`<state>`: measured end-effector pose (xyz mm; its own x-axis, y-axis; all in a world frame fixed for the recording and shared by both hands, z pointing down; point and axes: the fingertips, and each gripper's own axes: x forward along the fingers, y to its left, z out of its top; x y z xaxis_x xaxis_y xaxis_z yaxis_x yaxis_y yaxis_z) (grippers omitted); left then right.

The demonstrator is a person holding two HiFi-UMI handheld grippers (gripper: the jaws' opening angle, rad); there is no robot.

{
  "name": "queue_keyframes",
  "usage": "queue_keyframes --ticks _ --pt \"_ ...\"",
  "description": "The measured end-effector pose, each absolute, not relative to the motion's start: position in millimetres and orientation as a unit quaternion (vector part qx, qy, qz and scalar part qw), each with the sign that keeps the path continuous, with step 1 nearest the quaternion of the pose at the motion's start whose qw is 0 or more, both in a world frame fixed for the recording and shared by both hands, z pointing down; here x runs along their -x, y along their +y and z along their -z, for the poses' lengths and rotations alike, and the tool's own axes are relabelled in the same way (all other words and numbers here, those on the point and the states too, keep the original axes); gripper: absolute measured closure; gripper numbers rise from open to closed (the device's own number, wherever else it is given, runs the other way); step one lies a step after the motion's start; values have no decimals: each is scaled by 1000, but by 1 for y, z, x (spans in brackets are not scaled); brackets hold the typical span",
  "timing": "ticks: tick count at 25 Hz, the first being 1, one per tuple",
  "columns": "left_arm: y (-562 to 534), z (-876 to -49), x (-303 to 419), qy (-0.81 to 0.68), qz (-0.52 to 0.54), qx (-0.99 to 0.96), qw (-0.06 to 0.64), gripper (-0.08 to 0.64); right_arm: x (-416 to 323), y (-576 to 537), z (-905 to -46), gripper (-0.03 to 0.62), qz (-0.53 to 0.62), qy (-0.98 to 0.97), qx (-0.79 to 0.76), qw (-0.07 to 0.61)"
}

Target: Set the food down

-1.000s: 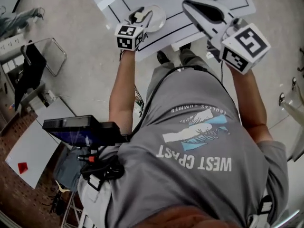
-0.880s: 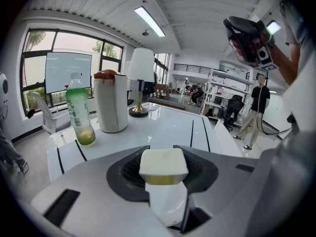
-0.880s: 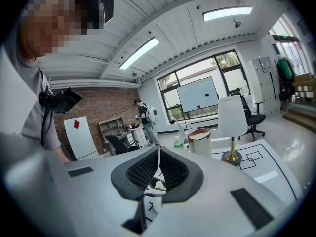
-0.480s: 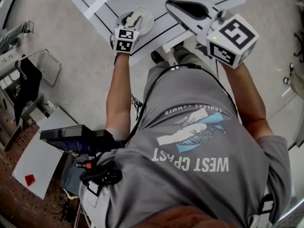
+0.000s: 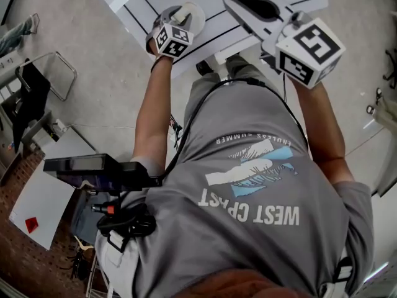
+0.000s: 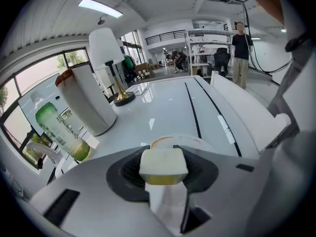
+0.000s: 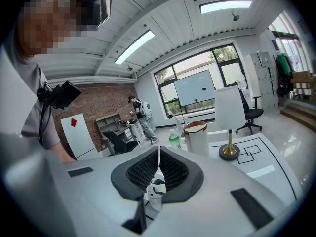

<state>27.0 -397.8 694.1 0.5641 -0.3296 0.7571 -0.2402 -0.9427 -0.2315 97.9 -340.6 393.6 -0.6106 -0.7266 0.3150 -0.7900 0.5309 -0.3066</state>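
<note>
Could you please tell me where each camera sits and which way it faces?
Head view: on the person's head, looking steeply down at their grey shirt, forearms, left gripper and right gripper.
Left gripper view: on the left gripper, looking along fingers shut on the food block, over a plate.
Right gripper view: on the right gripper, past shut fingers toward the windows; the grey shirt shows left.
Both gripper views show the lamp and green bottle.

— How much of the round white plate [image 6: 193,141] can you see?
— Only its far rim. The pale yellow food block [image 6: 163,163] and the grey jaws of the left gripper [image 6: 161,151] cover the rest.
</note>
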Motion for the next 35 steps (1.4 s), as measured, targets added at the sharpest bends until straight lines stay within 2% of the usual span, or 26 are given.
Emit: queue_keyframes --ticks 11,27,35 --pt "-399 -717 -41 129 486 860 88 405 -114 -341 -389 584 -217 -862 -451 82" --pt "-402 -714 -37 122 488 857 115 405 -104 -331 -386 584 -215 -860 -455 89" --pt "-407 -716 -28 119 489 858 105 405 -99 -326 -388 584 -212 -857 -463 82"
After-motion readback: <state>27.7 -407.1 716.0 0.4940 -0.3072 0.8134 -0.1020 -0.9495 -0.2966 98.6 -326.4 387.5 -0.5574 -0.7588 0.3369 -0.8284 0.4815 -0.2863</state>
